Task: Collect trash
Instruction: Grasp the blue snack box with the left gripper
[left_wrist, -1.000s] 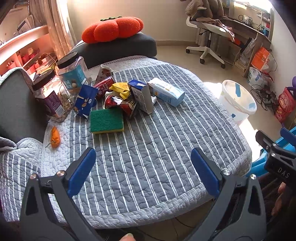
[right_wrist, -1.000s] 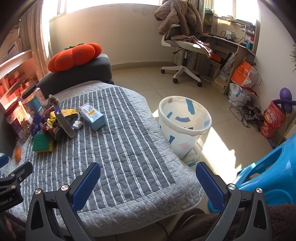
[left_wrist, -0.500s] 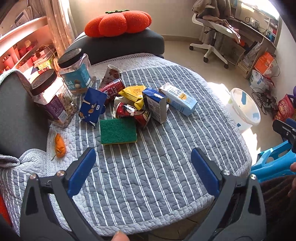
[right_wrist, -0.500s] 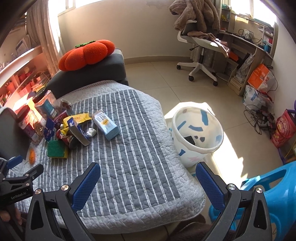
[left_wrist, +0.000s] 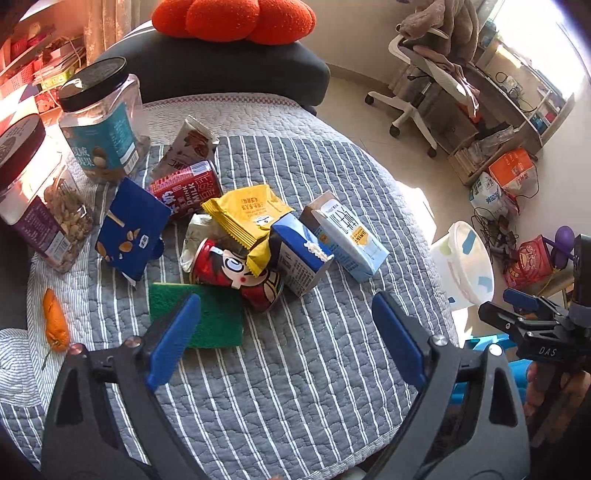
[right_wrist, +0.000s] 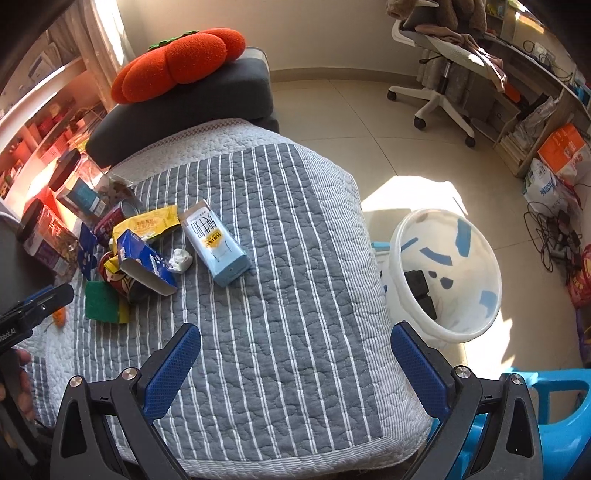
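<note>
Both tongs — left and right — are held wide open, empty. The trash is heaped together; the bin is placed beside the quilt for short drops.

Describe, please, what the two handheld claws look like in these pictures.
Both match: the left claw and right claw each have two black plastic arms with triangular cut-outs and silver screws, tipped with textured blue pads. Seen from the left wrist view, the right claw carries white lettering reading DAS on its black body. No cables show on them; bare fingers grip its handle.
</note>
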